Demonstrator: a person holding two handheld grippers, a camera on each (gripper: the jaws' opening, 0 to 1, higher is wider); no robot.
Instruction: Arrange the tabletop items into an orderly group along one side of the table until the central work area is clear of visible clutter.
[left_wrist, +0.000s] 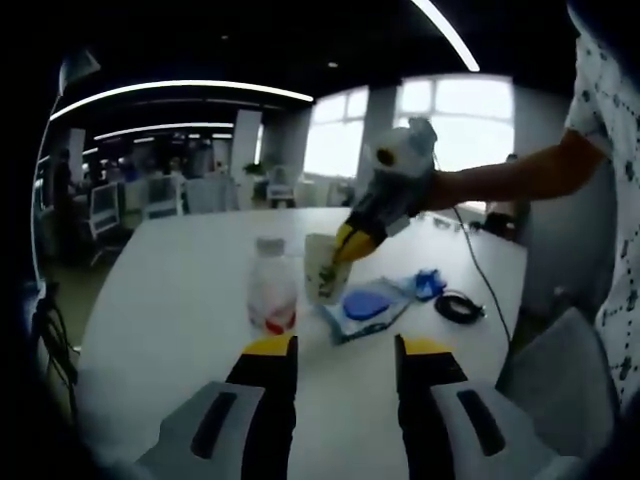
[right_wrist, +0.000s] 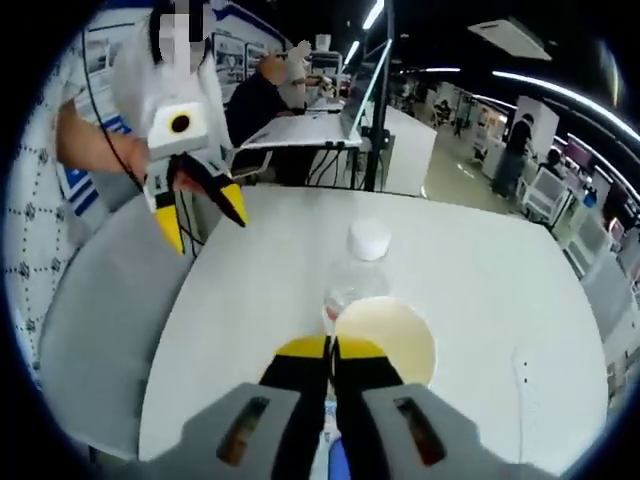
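A pale paper cup (left_wrist: 320, 270) stands mid-table, and my right gripper (left_wrist: 352, 245) comes in from the right, shut on its rim. From the right gripper view I look down into the cup (right_wrist: 390, 335), its near rim pinched between the yellow tips of my right gripper (right_wrist: 330, 347). Whether the cup rests on the table or hangs just above it, I cannot tell. A clear bottle (left_wrist: 272, 290) with a white cap and red label stands just left of the cup; its cap (right_wrist: 368, 240) shows beyond the cup. My left gripper (left_wrist: 346, 350) is open and holds nothing, short of the bottle. It appears again, as my left gripper (right_wrist: 203, 222), held above the table's edge.
A blue item in clear wrap (left_wrist: 365, 303), a smaller blue piece (left_wrist: 428, 283) and a black cable coil (left_wrist: 460, 305) lie right of the cup. A grey chair (left_wrist: 565, 355) stands at the white table's (right_wrist: 480, 270) edge. Desks and people fill the office behind.
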